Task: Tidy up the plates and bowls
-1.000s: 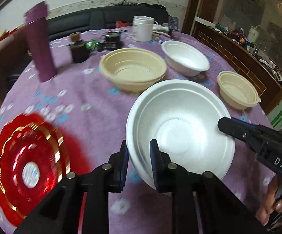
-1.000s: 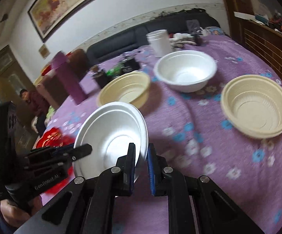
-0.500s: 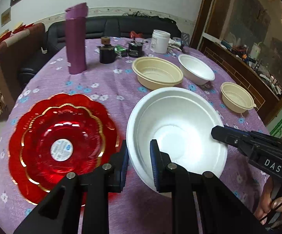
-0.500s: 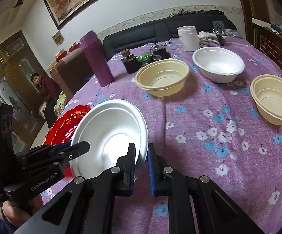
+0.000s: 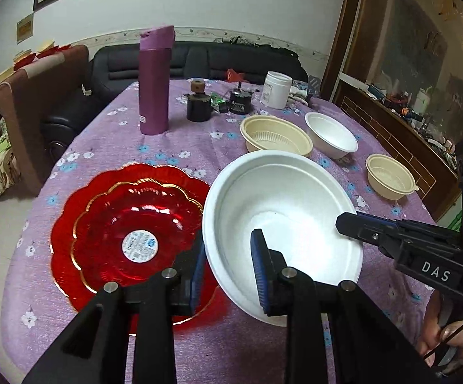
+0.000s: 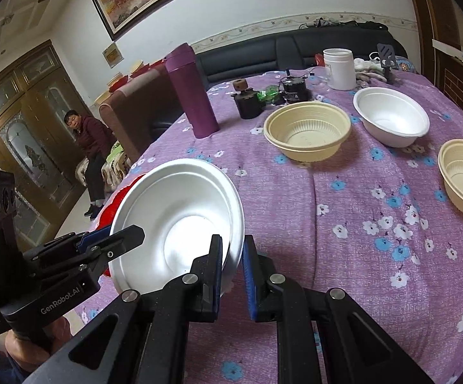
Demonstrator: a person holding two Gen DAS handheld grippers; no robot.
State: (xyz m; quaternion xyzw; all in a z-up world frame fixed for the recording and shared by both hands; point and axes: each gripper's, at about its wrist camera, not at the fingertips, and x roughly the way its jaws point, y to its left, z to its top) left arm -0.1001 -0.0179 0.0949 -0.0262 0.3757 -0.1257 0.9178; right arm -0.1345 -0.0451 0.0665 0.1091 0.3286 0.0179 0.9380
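White foam makes up the big shallow bowl (image 5: 282, 224) at the centre of the left wrist view, tilted above the purple flowered tablecloth (image 5: 199, 140) with its edge just over the red scalloped glass plate (image 5: 129, 227). The left gripper (image 5: 228, 272) straddles the bowl's near rim; its jaws have just been opening, and a gap shows beside each blue pad, so it no longer seems to pinch. Opposite, the right gripper (image 5: 346, 224) reaches over the far rim. Beyond sit a cream ribbed plastic bowl (image 5: 276, 134), a smaller white foam bowl (image 5: 330, 134) and a small cream bowl (image 5: 389, 176).

From the right wrist view, the right gripper (image 6: 233, 256) is nearly closed on the white bowl's (image 6: 180, 220) thin rim, carrying it alone. The left gripper (image 6: 116, 240) sits at the other edge.

I judge the risk is a slip: a one-sided pinch on light, soft foam could let the bowl swing, crease at the rim, or drop onto the glass plate.
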